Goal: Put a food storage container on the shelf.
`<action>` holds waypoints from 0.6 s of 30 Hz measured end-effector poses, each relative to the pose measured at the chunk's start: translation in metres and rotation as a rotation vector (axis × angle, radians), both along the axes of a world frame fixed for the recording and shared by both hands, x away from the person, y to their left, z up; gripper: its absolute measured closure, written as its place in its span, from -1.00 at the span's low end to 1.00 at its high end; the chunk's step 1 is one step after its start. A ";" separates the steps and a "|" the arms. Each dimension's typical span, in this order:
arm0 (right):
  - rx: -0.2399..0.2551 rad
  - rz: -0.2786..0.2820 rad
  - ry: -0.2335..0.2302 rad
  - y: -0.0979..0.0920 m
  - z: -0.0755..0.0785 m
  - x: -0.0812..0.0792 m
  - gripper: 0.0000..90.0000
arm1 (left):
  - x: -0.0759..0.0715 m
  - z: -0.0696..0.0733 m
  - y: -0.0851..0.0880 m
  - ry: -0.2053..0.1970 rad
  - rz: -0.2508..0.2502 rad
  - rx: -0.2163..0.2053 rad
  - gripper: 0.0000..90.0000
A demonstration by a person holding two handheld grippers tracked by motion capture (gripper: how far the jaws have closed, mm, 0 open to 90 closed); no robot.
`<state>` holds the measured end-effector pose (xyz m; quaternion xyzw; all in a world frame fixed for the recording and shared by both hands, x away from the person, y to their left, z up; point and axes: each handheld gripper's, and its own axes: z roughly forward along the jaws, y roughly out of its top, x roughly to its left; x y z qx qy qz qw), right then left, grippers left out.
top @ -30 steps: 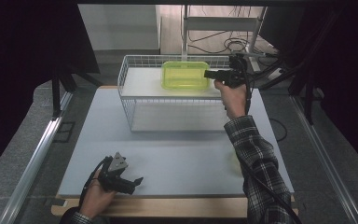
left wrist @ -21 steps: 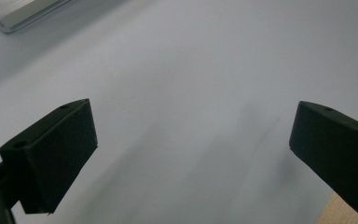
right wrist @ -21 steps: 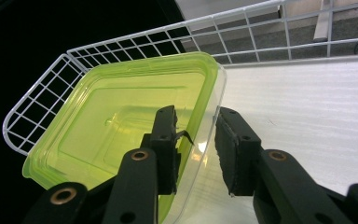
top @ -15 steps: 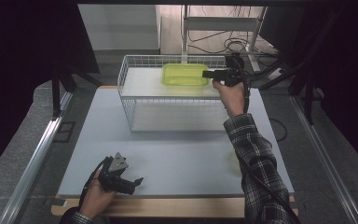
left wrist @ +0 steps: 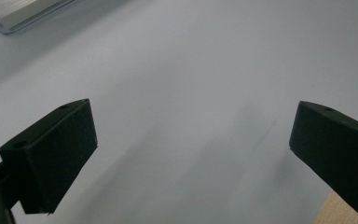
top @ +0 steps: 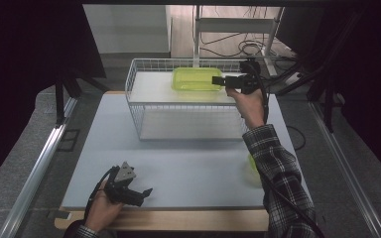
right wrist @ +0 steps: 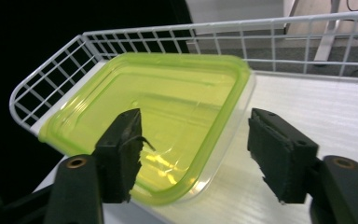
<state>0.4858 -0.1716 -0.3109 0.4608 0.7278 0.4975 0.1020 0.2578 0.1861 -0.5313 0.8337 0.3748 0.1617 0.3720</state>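
A clear container with a yellow-green lid (top: 196, 78) lies flat on the upper shelf of a white wire rack (top: 134, 94), toward its back. My right gripper (top: 218, 80) points at the container's right end. In the right gripper view the jaws (right wrist: 196, 116) have just been opening. They stand apart around the near corner of the container (right wrist: 158, 116), one over the lid and one beside the wall, and neither pad presses on it. My left gripper (top: 145, 196) rests at the table's front left, open, with only bare tabletop (left wrist: 191, 56) between its jaws (left wrist: 191, 126).
The rack's wire rim (right wrist: 51, 65) rises around the shelf behind and left of the container. A yellow-green object (top: 252, 168) lies on the grey table (top: 193, 168) beside the right sleeve, partly hidden. Stands and cables crowd the floor behind the rack.
The right gripper's jaws have spread apart off the container's edge, and the container has settled slightly lower onto the shelf. The left hand and its gripper have stayed put.
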 end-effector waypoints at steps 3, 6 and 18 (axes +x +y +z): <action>-0.014 0.019 -0.012 0.000 0.000 -0.006 -0.35 | 0.000 0.000 0.001 0.004 -0.001 -0.018 -0.99; -0.023 0.029 -0.023 0.000 -0.001 -0.011 -0.40 | 0.000 0.001 0.001 0.006 0.000 -0.034 -1.00; -0.075 0.077 -0.069 -0.001 -0.004 -0.032 -0.67 | 0.000 0.003 0.004 -0.029 -0.004 -0.097 -1.00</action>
